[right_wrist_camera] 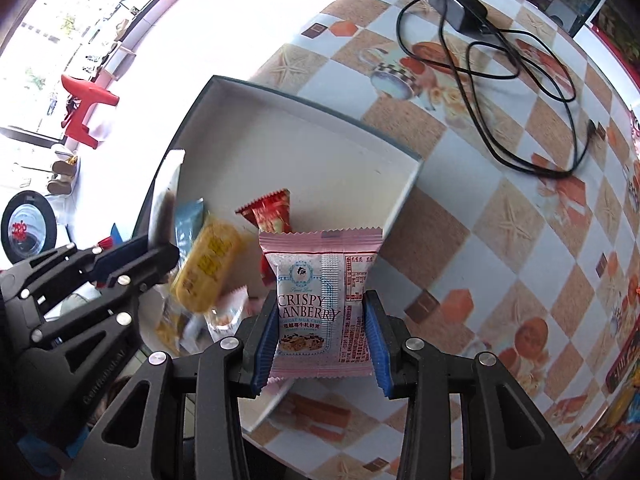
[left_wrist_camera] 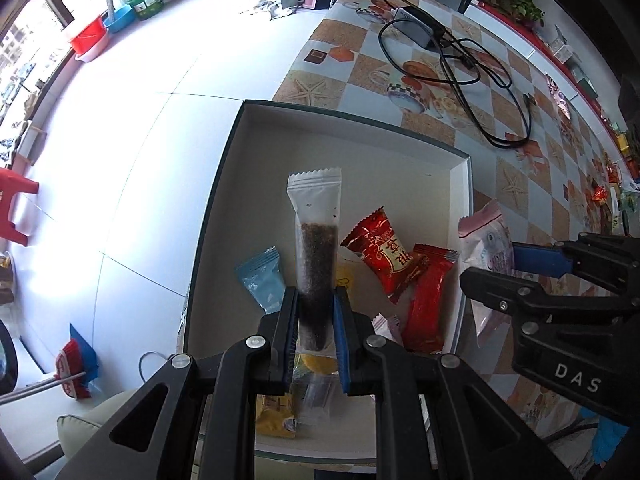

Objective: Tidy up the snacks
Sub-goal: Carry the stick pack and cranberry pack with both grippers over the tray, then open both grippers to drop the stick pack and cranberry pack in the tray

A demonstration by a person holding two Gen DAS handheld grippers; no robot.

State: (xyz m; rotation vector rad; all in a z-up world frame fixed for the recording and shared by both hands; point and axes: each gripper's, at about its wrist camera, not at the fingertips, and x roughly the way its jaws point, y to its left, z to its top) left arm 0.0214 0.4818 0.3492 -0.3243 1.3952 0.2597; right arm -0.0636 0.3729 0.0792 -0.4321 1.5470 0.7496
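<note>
My left gripper (left_wrist_camera: 315, 320) is shut on a long clear stick packet (left_wrist_camera: 316, 248) with dark contents, held over the open white box (left_wrist_camera: 352, 128). My right gripper (right_wrist_camera: 320, 332) is shut on a pink Crispy Cranberry packet (right_wrist_camera: 320, 300), held above the box's right wall (right_wrist_camera: 408, 184). In the box lie a blue packet (left_wrist_camera: 262, 280), two red packets (left_wrist_camera: 384, 256) (left_wrist_camera: 428, 308) and a yellow packet (right_wrist_camera: 208, 268). The right gripper also shows in the left wrist view (left_wrist_camera: 516, 264), and the left gripper in the right wrist view (right_wrist_camera: 140, 256).
The box sits at the near left corner of a table with a patterned cloth (left_wrist_camera: 520, 168). A black charger and tangled cable (left_wrist_camera: 460, 60) lie beyond the box. A red stool (left_wrist_camera: 14, 204) and basins (left_wrist_camera: 90, 38) stand on the floor to the left.
</note>
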